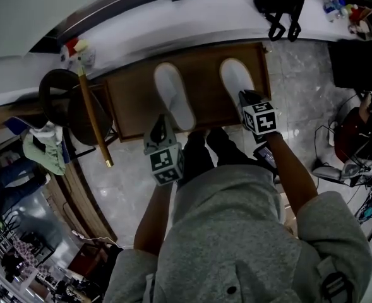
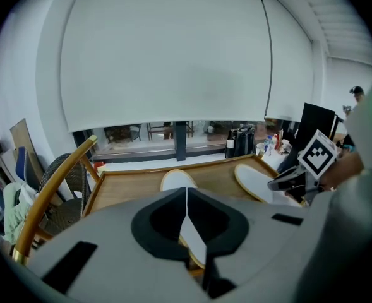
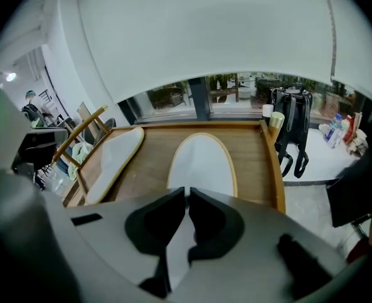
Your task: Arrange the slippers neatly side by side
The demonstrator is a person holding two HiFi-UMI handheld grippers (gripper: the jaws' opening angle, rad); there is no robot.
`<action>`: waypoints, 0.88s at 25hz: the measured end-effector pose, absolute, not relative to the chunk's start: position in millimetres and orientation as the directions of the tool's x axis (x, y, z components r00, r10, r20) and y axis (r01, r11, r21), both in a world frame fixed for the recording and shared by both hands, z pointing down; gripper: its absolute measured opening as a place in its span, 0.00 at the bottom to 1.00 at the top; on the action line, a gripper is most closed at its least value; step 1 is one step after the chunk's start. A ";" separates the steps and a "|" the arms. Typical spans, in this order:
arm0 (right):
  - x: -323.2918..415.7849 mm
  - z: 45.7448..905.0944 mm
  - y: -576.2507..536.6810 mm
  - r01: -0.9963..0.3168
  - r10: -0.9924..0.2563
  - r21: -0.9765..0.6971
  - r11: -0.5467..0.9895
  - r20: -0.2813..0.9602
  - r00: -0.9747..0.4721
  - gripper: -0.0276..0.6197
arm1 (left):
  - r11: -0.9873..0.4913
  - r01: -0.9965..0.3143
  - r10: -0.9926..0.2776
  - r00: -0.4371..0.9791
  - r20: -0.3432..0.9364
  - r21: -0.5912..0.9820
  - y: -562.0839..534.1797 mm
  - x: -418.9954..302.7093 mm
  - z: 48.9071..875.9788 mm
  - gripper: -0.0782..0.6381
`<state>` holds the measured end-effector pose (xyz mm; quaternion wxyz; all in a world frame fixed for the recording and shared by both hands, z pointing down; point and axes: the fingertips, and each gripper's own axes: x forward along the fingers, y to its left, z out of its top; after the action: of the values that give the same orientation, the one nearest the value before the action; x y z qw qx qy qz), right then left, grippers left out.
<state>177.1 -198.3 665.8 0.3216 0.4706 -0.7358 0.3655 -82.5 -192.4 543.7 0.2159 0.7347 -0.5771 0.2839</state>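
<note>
Grasping looks the step in hand: left gripper [image 2: 186, 194] pinches the heel of the left white tan-rimmed slipper [image 1: 173, 93] by the brown wooden table's [image 1: 132, 100] near edge, right gripper [image 3: 187, 196], jaws pressed together, sits at the right white tan-rimmed slipper's [image 1: 235, 77] heel beside the right edge; next, draw both close and parallel.

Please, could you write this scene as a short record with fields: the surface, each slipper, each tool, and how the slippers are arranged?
surface: wooden table with a raised rim
left slipper: white, on the table, toe away from the person
right slipper: white, on the table, toe away from the person
left tool: shut on the left slipper's near end
right tool: shut on the right slipper's near end
arrangement: roughly parallel, bare wood between them, not yet close together
</note>
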 end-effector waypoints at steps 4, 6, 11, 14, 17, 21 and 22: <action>169.1 652.2 -203.9 -0.924 -0.474 -0.235 0.302 0.804 -0.360 0.10 | -0.234 -0.972 -0.736 0.175 0.654 -0.003 -195.4 -85.3 539.9 0.14; 166.0 644.3 -208.5 -0.923 -0.486 -0.237 0.302 0.795 -0.363 0.10 | -0.233 -0.972 -0.742 0.177 0.647 -0.001 -197.2 -85.3 537.8 0.14; 155.5 626.6 -215.7 -0.917 -0.504 -0.255 0.305 0.774 -0.383 0.10 | -0.226 -0.974 -0.753 0.174 0.635 -0.001 -197.4 -87.0 533.8 0.14; 150.6 619.9 -217.4 -0.917 -0.510 -0.258 0.305 0.768 -0.386 0.10 | -0.215 -0.977 -0.757 0.170 0.631 0.005 -195.7 -88.1 529.6 0.14; 145.6 615.7 -219.5 -0.918 -0.515 -0.268 0.293 0.764 -0.388 0.10 | -0.205 -0.979 -0.764 0.161 0.625 0.002 -194.0 -91.9 526.6 0.14; 135.5 614.8 -218.8 -0.921 -0.509 -0.306 0.241 0.769 -0.388 0.10 | -0.200 -0.980 -0.764 0.153 0.627 -0.005 -188.2 -98.8 525.8 0.14; 131.5 615.2 -219.4 -0.921 -0.506 -0.317 0.227 0.770 -0.390 0.10 | -0.198 -0.980 -0.766 0.149 0.625 -0.009 -187.2 -101.1 525.3 0.14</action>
<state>131.5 -219.4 615.2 0.2661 0.4841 -0.7365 0.3903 -101.1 -187.2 525.3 0.2065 0.7292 -0.5988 0.2590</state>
